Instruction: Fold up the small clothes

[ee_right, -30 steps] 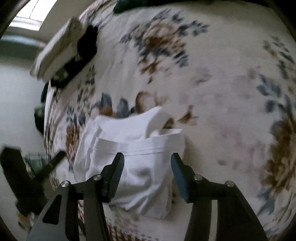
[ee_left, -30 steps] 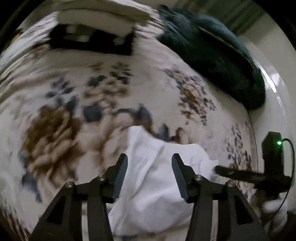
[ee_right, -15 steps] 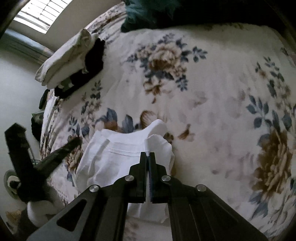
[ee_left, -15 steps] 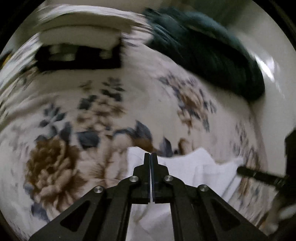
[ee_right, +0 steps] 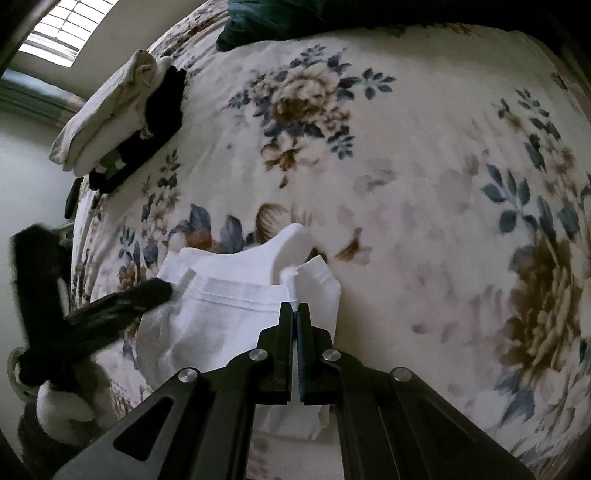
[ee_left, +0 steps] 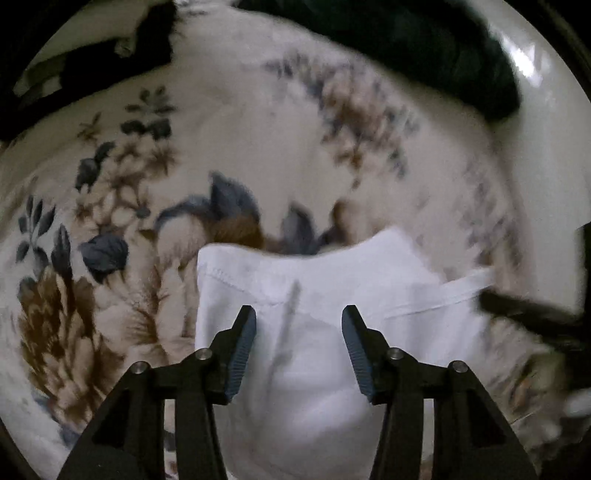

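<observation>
- A floral blanket point(ee_right: 424, 192) covers the whole surface, cream with brown flowers and blue-grey leaves.
- A dark green cover point(ee_right: 280, 22) lies bunched along the blanket's far edge.
- A stack of folded clothes point(ee_right: 110, 122), cream on top of black, sits at the far left corner of the blanket, well apart from the work.
- The white garment point(ee_right: 229, 317) lies partly folded on the near part of the blanket, a stitched hem running across it and one rounded flap standing up at its far side.
- The left gripper point(ee_left: 299, 347) points steeply down over the garment's middle; its jaws are opening, the white cloth lies under the gap, and the pads do not press on it.
- The right gripper point(ee_right: 294, 314) is clamped tight on a thin pinch of the garment's far right corner, a small tuft of cloth poking out above the closed tips.
</observation>
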### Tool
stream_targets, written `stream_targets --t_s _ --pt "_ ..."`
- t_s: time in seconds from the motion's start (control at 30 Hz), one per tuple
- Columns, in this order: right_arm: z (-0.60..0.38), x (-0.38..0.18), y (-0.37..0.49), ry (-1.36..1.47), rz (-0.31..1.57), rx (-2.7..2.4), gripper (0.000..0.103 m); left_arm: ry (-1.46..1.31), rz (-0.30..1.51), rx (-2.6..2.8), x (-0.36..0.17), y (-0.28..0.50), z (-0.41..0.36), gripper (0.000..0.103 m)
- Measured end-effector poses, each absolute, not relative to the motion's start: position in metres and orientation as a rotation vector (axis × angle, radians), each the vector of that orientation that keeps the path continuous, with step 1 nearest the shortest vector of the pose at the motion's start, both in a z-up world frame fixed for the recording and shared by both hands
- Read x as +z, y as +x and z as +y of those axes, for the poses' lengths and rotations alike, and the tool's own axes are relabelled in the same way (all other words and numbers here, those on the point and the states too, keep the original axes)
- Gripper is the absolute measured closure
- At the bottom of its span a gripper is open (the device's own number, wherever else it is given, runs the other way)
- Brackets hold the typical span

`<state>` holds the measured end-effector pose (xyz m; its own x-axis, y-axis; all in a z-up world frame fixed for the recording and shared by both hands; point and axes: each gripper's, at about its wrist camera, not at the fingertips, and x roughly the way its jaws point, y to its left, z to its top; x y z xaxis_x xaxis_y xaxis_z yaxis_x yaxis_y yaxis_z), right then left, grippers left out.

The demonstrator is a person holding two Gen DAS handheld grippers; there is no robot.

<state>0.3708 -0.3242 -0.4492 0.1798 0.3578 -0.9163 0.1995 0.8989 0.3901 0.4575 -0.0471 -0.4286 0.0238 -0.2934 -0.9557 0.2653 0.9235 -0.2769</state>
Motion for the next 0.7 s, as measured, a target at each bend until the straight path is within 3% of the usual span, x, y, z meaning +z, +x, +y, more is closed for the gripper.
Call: stream_targets --t_s 0.07,0.1,0.43,0.7 --pt "-0.323 -0.447 0.369 0.476 1.394 0.117 0.101 0.008 1.446 -0.44 -0.43 0.455 -0.051 0.081" --pt "-0.323 -0.447 0.369 0.477 1.392 0.118 0.101 0.007 1.431 -0.453 -0.43 0.454 -0.051 0.102" --pt "-0.322 -0.43 0.366 0.5 1.333 0.129 0.101 -0.18 1.153 -0.334 -0.358 0.434 0.006 0.102" --pt "-0.317 -0.439 0.387 0.505 1.307 0.11 0.101 -0.317 1.195 -0.217 -0.397 0.459 0.046 0.102"
